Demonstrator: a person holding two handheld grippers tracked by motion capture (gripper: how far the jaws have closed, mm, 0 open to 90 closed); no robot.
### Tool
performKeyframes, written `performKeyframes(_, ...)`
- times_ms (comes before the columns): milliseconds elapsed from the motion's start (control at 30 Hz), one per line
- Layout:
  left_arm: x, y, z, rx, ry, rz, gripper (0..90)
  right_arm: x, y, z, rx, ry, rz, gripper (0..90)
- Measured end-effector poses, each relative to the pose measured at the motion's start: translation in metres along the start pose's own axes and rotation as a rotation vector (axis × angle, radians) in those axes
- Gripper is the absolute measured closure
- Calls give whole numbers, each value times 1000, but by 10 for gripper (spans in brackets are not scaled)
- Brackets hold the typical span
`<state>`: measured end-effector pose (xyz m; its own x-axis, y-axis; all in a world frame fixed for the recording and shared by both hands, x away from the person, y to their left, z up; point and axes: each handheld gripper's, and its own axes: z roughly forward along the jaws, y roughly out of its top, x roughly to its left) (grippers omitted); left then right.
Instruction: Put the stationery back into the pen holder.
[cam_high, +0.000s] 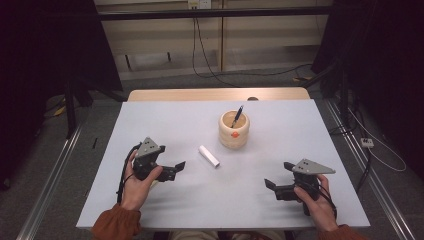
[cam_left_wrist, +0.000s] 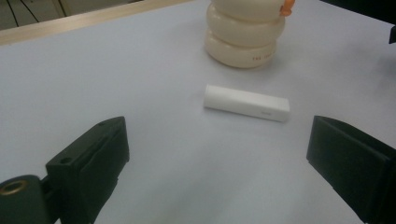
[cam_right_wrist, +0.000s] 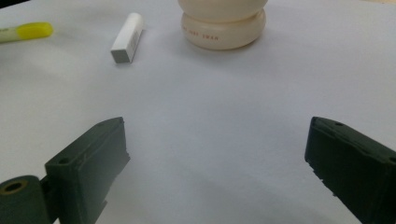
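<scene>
A cream ribbed pen holder (cam_high: 234, 131) stands mid-table with a dark pen (cam_high: 237, 116) leaning in it and a small orange piece (cam_high: 235, 134) on its front. A white rectangular stick (cam_high: 209, 156) lies flat just left of and nearer than the holder. My left gripper (cam_high: 174, 171) is open at the left, its jaws pointing at the stick (cam_left_wrist: 246, 102), which lies a short way beyond the open gap (cam_left_wrist: 219, 135). My right gripper (cam_high: 279, 175) is open at the right, low over bare table (cam_right_wrist: 217, 135), with the holder (cam_right_wrist: 223, 23) and stick (cam_right_wrist: 127, 37) farther off.
A yellow highlighter (cam_right_wrist: 25, 31) lies on the table near the left hand. The pale table (cam_high: 150, 125) has a wooden far edge (cam_high: 215, 94). Beyond it are floor cables and dark stands. Bare tabletop lies between the two grippers.
</scene>
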<state>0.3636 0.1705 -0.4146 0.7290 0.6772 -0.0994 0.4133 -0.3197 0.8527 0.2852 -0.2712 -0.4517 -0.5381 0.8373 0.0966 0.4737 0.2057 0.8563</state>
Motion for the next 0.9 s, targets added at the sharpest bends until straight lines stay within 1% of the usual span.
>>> performKeyframes(67,-3,-5,-6,-5,2,1,57,1,0,2,5,3,-2,62)
performKeyframes(133,-7,-12,-12,-12,9,-9,57,3,0,3,10,9,-5,60)
performKeyframes(167,-10,-18,-15,-13,12,-11,57,4,0,3,12,14,-7,59)
performKeyframes(200,-11,-21,-17,-10,12,-4,57,5,1,4,12,22,-10,56)
performKeyframes(233,-12,-24,-20,-5,7,-5,57,5,1,4,12,23,-13,55)
performKeyframes(267,-14,-27,-23,-6,7,-16,58,6,1,5,14,28,-13,56)
performKeyframes(367,-17,-36,-34,-15,23,-34,58,6,2,5,15,23,-11,61)
performKeyframes(433,-18,-40,-40,-23,22,-37,58,6,3,6,10,24,-10,60)
performKeyframes(500,-19,-45,-44,-33,45,-36,58,6,4,7,11,29,-3,62)
performKeyframes(533,-19,-47,-44,-38,56,-34,58,7,4,8,10,32,4,62)
performKeyframes(567,-18,-49,-44,-47,69,-32,58,7,5,9,11,33,0,63)
performKeyframes(600,-18,-49,-44,-49,72,-35,58,8,6,11,11,40,-4,65)
performKeyframes(767,-17,-51,-41,-46,65,-39,58,11,10,16,20,60,-8,77)
performKeyframes(867,-18,-51,-40,-41,66,-26,58,14,14,19,32,75,-5,105)
performKeyframes(900,-18,-50,-40,-41,65,-23,58,15,16,20,37,76,-15,119)
